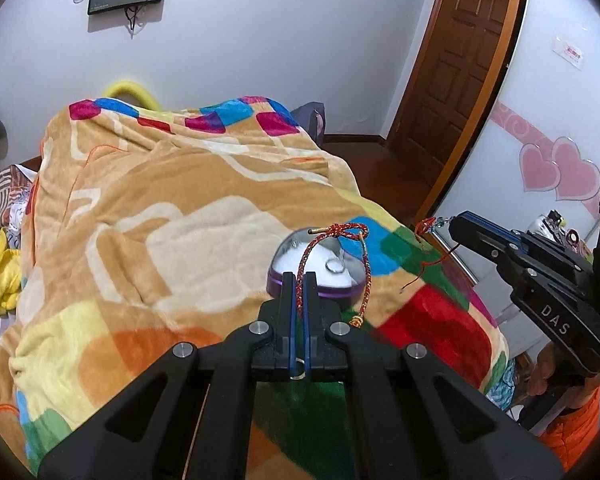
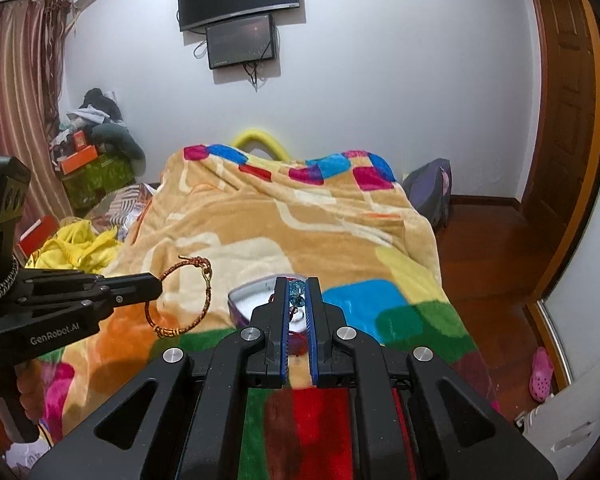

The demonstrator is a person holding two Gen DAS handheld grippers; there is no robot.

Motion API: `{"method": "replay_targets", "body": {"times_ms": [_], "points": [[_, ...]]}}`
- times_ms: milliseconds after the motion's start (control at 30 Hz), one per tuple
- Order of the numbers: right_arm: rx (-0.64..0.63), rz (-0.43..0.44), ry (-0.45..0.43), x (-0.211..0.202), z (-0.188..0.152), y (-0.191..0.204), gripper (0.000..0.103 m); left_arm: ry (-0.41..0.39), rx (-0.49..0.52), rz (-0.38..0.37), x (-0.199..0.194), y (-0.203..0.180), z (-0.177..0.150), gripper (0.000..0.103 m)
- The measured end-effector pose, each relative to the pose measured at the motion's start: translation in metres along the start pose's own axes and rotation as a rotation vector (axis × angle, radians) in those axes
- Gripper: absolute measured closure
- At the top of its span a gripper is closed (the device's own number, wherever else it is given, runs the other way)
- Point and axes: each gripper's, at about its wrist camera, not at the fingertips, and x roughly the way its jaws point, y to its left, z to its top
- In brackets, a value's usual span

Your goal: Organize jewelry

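Observation:
My left gripper (image 1: 299,276) is shut on a braided red multicolour bracelet (image 1: 366,272), whose loop hangs above the blanket. Just beyond it stands an open purple jewellery box (image 1: 276,282) with white lining and a silver ring (image 1: 334,267) inside. My right gripper (image 2: 297,280) is shut on a red cord with blue beads (image 2: 297,297), held over the same box (image 2: 240,300). In the left wrist view the right gripper (image 1: 454,224) shows at the right with the red cord (image 1: 428,227) trailing from its tip. In the right wrist view the left gripper (image 2: 158,286) holds the bracelet (image 2: 208,292) at the left.
A patchwork fleece blanket (image 1: 180,220) covers the bed. Yellow clothing (image 2: 80,250) and piled boxes (image 2: 96,172) lie to the left. A wooden door (image 1: 460,64), wooden floor (image 2: 480,248), a backpack (image 2: 432,192) and a pink slipper (image 2: 542,368) are on the right.

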Motion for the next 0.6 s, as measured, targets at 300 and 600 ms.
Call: {"method": "replay_targets", "body": {"times_ms": [300,600], "points": [[-0.008,0.020,-0.032,0.013,0.017,0.003,0.096,-0.006,0.008,0.012,0.018,0.006,0.016,0.102],[-0.019,0.049,-0.026,0.034,0.024,0.005,0.096,0.019,0.013,0.016,0.048,0.011,0.027,0.102]]}}
